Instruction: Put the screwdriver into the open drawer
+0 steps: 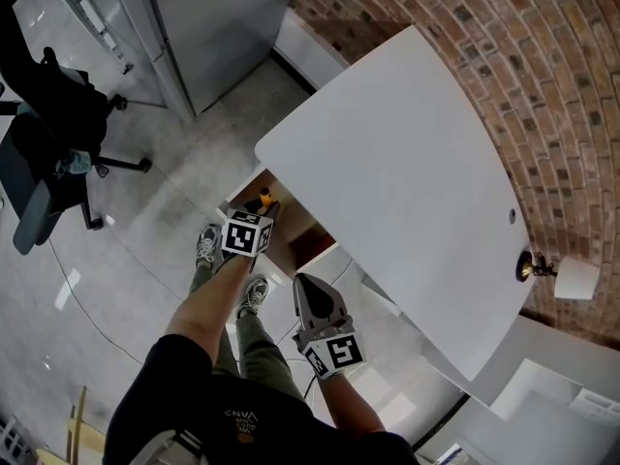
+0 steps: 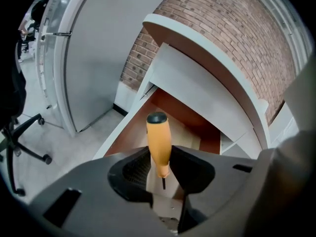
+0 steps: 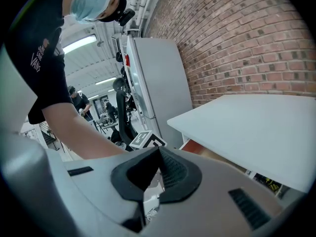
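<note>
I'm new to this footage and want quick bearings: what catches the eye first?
The orange-handled screwdriver stands out, clamped in the left gripper, poised at the brown-lined open drawer under the white table. A red brick wall runs behind the table. The right gripper hangs back, jaws together and empty.

White desk [image 1: 407, 163] over open wood-lined drawer [image 1: 291, 226]

Brick wall [image 1: 542, 46], glossy grey floor [image 1: 145, 245]

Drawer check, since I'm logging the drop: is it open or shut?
Open: the drawer is pulled out from under the white tabletop, its brown inside showing behind the screwdriver held in the left tongs.
</note>
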Demonstrator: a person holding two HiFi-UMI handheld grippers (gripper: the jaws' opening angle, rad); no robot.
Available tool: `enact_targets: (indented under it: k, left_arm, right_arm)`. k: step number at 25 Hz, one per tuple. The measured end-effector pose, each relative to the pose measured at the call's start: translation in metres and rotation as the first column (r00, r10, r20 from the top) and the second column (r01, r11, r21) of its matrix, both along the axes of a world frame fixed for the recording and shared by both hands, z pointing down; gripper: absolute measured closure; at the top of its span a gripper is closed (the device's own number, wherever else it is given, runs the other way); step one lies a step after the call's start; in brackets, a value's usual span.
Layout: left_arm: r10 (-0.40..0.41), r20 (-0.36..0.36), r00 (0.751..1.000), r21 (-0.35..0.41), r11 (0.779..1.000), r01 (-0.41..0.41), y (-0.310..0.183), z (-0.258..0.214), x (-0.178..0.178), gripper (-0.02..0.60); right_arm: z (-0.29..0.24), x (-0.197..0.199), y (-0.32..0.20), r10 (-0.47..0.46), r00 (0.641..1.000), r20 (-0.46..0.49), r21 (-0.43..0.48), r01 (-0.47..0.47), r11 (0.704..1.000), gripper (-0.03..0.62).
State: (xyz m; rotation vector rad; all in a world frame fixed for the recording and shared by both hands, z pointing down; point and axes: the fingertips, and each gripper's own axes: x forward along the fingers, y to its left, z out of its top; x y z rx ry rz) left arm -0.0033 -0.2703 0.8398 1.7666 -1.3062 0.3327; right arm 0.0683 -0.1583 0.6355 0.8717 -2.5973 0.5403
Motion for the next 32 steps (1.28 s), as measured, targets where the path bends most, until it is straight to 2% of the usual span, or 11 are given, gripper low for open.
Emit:
enact_targets:
  k: [8,19,24,32]
  left_arm:
    - [0.04,0.033,0.999,-0.093,0.995,-0.037,-0.012,0.025,0.004,0.463]
    - [0.089,0.082,0.993,-0.181,0.981,-0.073,-0.023,0.051,0.0,0.462]
    - [0.083,0.092,0.992,-0.151,0.986,-0.068,-0.03,0.061,0.001,0.462]
    - [0.023,0.127,0.992,-0.128,0.992,-0.006,-0.039,0.065,-0.009,0.46]
  right_arm:
    - [0.008,-0.001,-0.01,0.001,1.0,-0.005,-0.011,-0.001,1.0,0.599]
    - [0.019,-0.003,-0.019,0.01,1.0,-0.014,-0.029,-0.011,1.0,0.599]
    - [0.024,-0.005,-0.022,0.007,1.0,-0.022,-0.041,-0.008,0.999,0.599]
    - [0.027,-0.01,-0.027,0.003,1.0,-0.026,-0.043,-0.004,0.999,0.599]
